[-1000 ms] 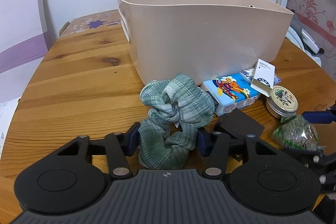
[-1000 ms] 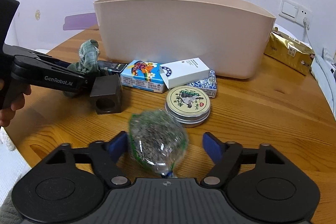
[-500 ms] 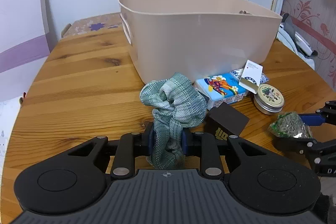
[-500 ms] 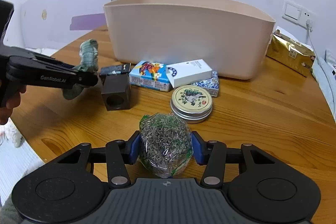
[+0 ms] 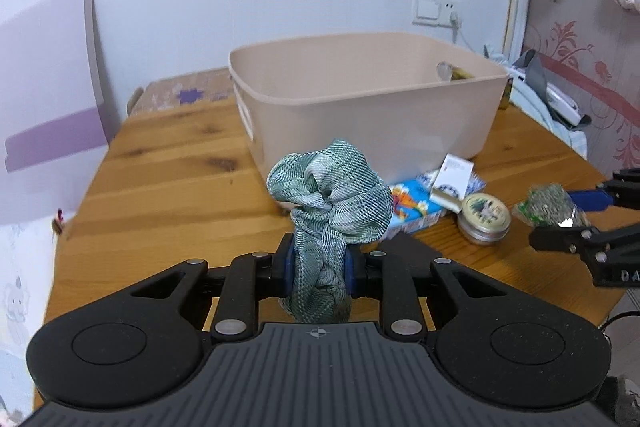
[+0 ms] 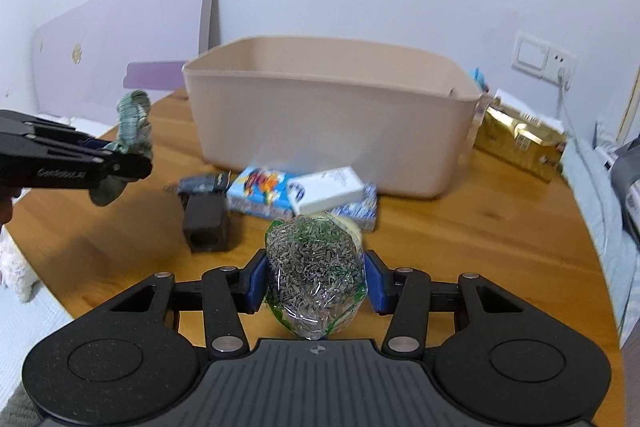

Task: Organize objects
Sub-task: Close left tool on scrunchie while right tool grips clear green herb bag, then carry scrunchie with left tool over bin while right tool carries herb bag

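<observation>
- Left gripper (image 5: 318,269) clenched a green plaid scrunchie (image 5: 332,199), lifted in front of the beige bin (image 5: 360,115).
- Right gripper (image 6: 314,281) grasped a clear bag of seeds (image 6: 314,267), also before the bin.
- Writing on the white box (image 6: 326,189) was too blurred to read.
- Bare wooden table (image 5: 168,179) lay left of the bin.

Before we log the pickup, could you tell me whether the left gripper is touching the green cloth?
Touching. The left wrist view shows the left gripper with both blue pads pressed against the bunched green cloth, which is pinched narrow between them.
</observation>
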### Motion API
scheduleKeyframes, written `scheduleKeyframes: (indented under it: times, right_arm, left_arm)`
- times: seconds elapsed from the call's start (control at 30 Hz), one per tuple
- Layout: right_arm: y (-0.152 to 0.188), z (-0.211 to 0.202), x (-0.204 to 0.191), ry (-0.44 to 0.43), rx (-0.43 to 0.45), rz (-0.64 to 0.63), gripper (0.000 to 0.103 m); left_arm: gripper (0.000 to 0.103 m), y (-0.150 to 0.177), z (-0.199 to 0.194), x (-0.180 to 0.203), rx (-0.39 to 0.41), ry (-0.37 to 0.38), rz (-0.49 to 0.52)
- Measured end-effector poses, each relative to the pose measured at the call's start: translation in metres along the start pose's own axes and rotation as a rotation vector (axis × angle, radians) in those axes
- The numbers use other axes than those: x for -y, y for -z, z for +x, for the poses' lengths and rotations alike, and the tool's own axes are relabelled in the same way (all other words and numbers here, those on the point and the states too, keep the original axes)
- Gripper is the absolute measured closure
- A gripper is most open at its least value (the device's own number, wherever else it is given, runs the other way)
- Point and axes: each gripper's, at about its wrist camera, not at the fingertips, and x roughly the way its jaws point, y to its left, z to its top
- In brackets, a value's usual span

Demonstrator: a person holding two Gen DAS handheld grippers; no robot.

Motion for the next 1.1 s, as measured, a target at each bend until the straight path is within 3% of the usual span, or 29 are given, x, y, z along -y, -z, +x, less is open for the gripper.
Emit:
scheduleKeyframes:
  times: [0.37, 0.7, 1.1]
  right_arm:
    - [-0.046, -0.015, 0.016, 0.049, 0.132, 0.033, 0.057]
    - [-0.092, -0.013, 0.032, 0.06, 0.233, 0.085, 0.057]
    - [-0.123, 0.027, 0.042, 0.055, 0.224, 0.101, 0.057]
  left_arm:
    - [0.079, -0.036, -0.022, 0.007, 0.117, -0.015, 0.009]
    - [0.079, -0.081, -0.016, 0.021, 0.187, -0.024, 0.026]
    - [0.079, -0.121, 0.046, 0.027, 0.145, -0.065, 0.018]
